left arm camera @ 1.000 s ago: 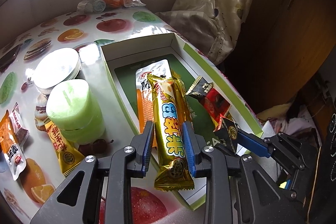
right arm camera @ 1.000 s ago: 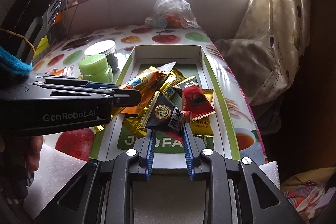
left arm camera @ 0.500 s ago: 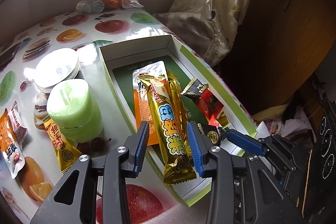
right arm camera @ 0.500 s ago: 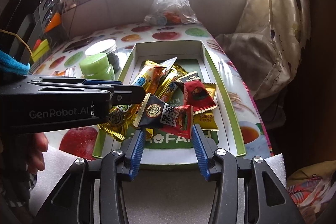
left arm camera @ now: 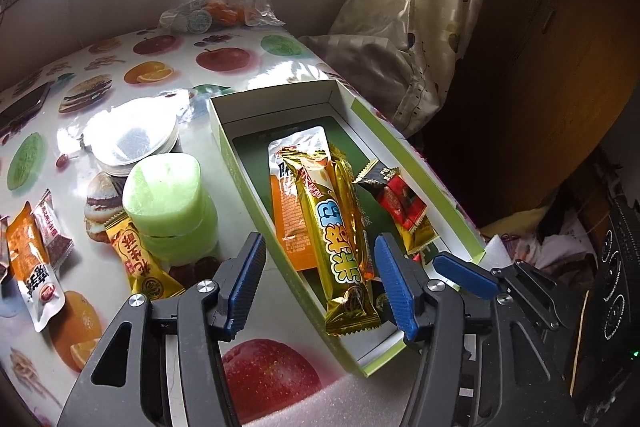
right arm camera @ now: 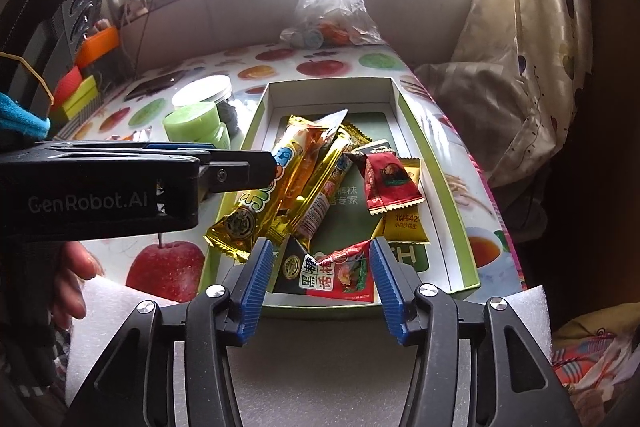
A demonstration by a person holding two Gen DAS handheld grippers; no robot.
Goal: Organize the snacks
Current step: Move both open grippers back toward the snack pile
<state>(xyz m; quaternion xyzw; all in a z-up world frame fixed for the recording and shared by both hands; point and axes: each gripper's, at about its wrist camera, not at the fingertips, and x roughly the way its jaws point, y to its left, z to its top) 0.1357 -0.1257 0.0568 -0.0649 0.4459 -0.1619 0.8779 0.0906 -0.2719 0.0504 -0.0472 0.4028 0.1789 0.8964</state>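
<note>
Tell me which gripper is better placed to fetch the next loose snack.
Left. The left gripper is open and empty beside the yellow packet by the green container. The right gripper is open over the box, far from them.

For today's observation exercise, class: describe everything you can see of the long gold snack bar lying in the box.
The long gold snack bar is a slim packet in shiny gold foil, with a white panel bearing big blue and yellow characters, a round emblem near one crimped end, and serrated seals. It looks sealed and full. It lies slanted in the green-and-white box, atop an orange sachet and beside another gold packet. The open left gripper straddles its near end without touching it.
</note>
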